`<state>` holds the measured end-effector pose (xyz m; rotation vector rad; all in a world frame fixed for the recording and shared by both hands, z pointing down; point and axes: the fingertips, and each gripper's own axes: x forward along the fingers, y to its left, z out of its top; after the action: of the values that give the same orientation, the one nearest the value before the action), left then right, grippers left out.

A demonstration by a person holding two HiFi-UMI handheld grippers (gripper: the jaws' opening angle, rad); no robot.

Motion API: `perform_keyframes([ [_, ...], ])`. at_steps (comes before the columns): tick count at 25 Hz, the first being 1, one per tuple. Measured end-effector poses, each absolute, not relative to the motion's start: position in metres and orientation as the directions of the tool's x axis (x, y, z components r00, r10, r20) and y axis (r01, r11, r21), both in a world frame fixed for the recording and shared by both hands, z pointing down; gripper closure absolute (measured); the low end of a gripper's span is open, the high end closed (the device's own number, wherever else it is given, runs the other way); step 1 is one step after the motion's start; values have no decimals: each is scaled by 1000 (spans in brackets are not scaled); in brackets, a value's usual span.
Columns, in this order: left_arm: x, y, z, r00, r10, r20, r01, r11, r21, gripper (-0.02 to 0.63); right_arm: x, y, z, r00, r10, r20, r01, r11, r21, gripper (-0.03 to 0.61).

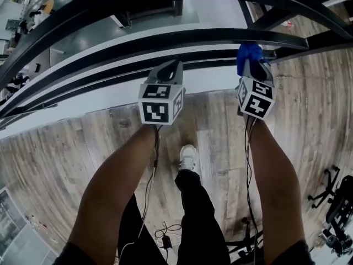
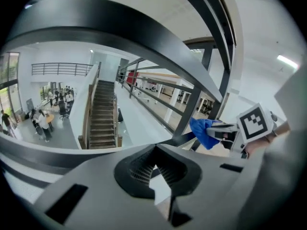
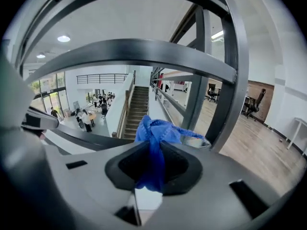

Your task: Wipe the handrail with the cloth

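Note:
A dark metal handrail (image 1: 165, 40) with several curved bars runs across the top of the head view. My right gripper (image 1: 251, 64) is shut on a blue cloth (image 1: 248, 54), which is bunched at its tip just under the middle bar. I cannot tell if the cloth touches the bar. The right gripper view shows the cloth (image 3: 160, 131) pinched between the jaws, with the rail (image 3: 134, 51) arching above. My left gripper (image 1: 170, 69) is shut on nothing, to the left of the cloth and below the same bar. In the left gripper view the rail (image 2: 120, 28) is close overhead and the cloth (image 2: 204, 132) is at the right.
I stand on a wooden floor (image 1: 66, 148); a white shoe (image 1: 188, 158) and loose cables (image 1: 165, 233) lie below me. An office chair (image 1: 337, 203) is at the right. Beyond the rail is an open drop to a lower hall with stairs (image 2: 100, 119) and people.

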<state>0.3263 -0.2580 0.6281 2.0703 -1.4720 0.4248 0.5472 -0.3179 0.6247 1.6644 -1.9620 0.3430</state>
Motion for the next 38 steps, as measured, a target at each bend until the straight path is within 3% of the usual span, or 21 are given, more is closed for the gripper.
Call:
perform_keyframes([
  [4, 239, -199, 652, 262, -780, 568, -954, -118, 277, 609, 462, -267, 633, -182, -831, 526, -940, 303, 154, 499],
  [13, -7, -59, 718, 63, -771, 634, -948, 153, 280, 609, 192, -148, 690, -434, -718, 545, -840, 540, 43, 499],
  [24, -309, 59, 745, -117, -742, 660, -921, 329, 208, 609, -148, -60, 746, -616, -561, 554, -705, 705, -70, 499],
  [32, -443, 90, 761, -129, -753, 645, -933, 313, 178, 609, -335, -17, 787, -671, -453, 587, -615, 782, -99, 499],
  [38, -503, 101, 768, -142, -753, 642, -940, 305, 150, 609, -418, -25, 806, -664, -455, 593, -625, 773, -107, 499],
])
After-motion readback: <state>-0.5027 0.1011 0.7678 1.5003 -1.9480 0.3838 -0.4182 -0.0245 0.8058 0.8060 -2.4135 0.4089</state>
